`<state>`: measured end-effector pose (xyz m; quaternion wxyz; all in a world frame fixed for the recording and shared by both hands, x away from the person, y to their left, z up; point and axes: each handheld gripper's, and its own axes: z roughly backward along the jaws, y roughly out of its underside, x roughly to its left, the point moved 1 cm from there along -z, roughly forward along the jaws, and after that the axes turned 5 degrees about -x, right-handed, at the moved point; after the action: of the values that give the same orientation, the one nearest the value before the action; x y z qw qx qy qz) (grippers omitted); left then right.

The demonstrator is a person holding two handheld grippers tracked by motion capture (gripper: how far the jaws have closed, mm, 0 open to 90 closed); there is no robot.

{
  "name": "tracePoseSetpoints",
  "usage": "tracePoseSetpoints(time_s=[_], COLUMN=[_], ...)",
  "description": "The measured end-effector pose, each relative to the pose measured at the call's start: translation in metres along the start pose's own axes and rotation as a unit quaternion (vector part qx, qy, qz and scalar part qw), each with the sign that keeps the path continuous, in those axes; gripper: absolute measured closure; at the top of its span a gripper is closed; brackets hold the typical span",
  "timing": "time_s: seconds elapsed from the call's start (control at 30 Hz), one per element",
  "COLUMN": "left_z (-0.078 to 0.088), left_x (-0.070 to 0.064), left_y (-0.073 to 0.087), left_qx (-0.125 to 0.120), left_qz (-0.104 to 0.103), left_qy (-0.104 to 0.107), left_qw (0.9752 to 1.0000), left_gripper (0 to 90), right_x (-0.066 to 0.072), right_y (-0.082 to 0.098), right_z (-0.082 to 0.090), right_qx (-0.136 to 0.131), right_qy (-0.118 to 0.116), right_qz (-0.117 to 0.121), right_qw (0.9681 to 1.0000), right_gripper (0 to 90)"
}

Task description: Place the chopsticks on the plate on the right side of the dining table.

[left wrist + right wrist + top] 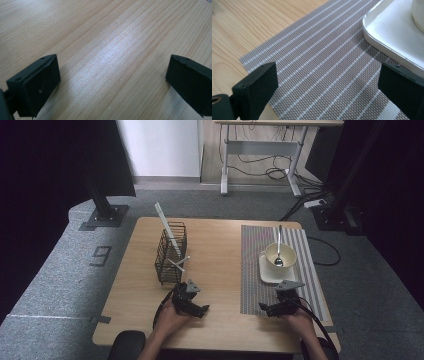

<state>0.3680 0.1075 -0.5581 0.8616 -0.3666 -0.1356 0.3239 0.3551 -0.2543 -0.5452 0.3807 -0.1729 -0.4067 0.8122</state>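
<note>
On the wooden surface the striped placemat serves as the landmark. The left tongs rest low on bare wood to the left of the placemat, near its front left corner, held in the person's left hand. In the left gripper view the left tongs stand spread wide with nothing between them, only wood grain below. The right tongs sit at the front edge of the placemat, held by the right hand. In the right gripper view the right tongs are likewise spread apart and empty, over the placemat.

A white square plate lies on the placemat just behind the right tongs, carrying a cream bowl with a spoon standing in it. A black wire basket holding white sticks stands well left of the placemat, just behind the left tongs.
</note>
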Motion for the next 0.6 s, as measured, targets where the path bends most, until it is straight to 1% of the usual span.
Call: tracePoseSetpoints(time_s=[0.1,0.13,0.2,0.23,0.3,0.37,0.4,0.43,0.53,0.57,0.6], left_z=[0.000,0.000,0.000,0.000,0.000,0.000,0.000,0.000,0.000,0.000,0.000], left_x=[0.000,0.000,0.000,0.000,0.000,0.000,0.000,0.000,0.000,0.000,0.000], left_y=[0.000,0.000,0.000,0.000,0.000,0.000,0.000,0.000,0.000,0.000,0.000], left_qx=[0.000,0.000,0.000,0.000,0.000,0.000,0.000,0.000,0.001,0.001,0.001], left_qz=[0.000,0.000,0.000,0.000,0.000,0.000,0.000,0.000,-0.001,-0.001,-0.001], left_qy=[0.000,0.000,0.000,0.000,0.000,0.000,0.000,0.000,0.000,0.000,0.000], left_qw=[1.0000,1.0000,1.0000,1.0000,1.0000,1.0000,1.0000,1.0000,1.0000,1.0000,1.0000], left_gripper=[0.0,0.0,0.0,0.0,0.0,0.0,0.0,0.0,0.0,0.0,0.0], right_x=[0.002,0.002,0.004,0.006,0.007,0.009,0.012,0.012,0.015,0.018,0.018], right_y=[-0.007,-0.007,-0.013,-0.020,-0.023,-0.030,-0.038,-0.038,-0.051,-0.059,-0.059], right_z=[0.002,0.002,0.004,0.004,0.004,0.004,0.005,0.005,0.006,0.006,0.006], right_qx=[-0.005,-0.005,-0.004,0.003,0.005,-0.001,-0.006,-0.006,-0.013,-0.018,-0.018], right_qy=[-0.011,-0.011,-0.013,-0.011,-0.010,-0.019,-0.028,-0.028,-0.041,-0.046,-0.046], right_qz=[-0.002,-0.002,0.001,0.000,0.003,0.003,0.002,0.002,0.004,0.008,0.008], right_qw=[0.9999,0.9999,0.9999,0.9999,0.9999,0.9998,0.9996,0.9996,0.9991,0.9988,0.9988], right_gripper=[2.4,2.4,2.4,2.5,2.5,3.5,3.9,3.9,6.4,6.9,6.9])
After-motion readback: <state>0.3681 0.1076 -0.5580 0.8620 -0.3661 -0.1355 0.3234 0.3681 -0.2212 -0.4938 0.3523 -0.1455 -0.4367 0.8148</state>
